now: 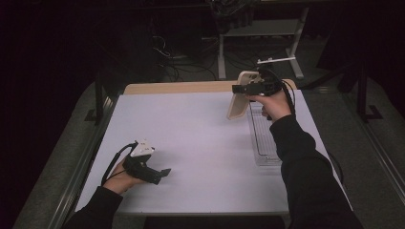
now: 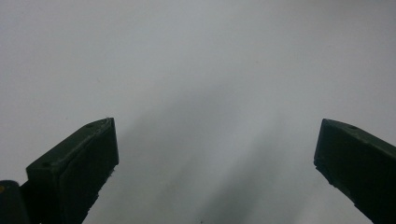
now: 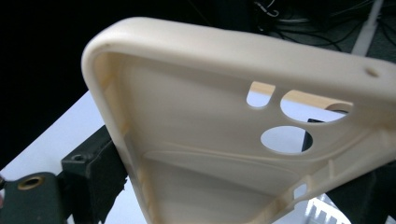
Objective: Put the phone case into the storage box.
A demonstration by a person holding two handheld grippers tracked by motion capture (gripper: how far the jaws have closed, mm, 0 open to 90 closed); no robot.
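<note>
While raised, right gripper [image 1: 241, 89] clamps phone case [image 1: 237, 101] (upright); left gripper [image 1: 164, 172] low.

The high view looked forward and down over the whole white table [image 1: 191, 143] from the person's side. The left gripper view faced bare tabletop [image 2: 196, 70] closely. The right gripper view sat very near a cream phone case [image 3: 196, 154], shared with the high view [image 1: 237, 102].
</note>
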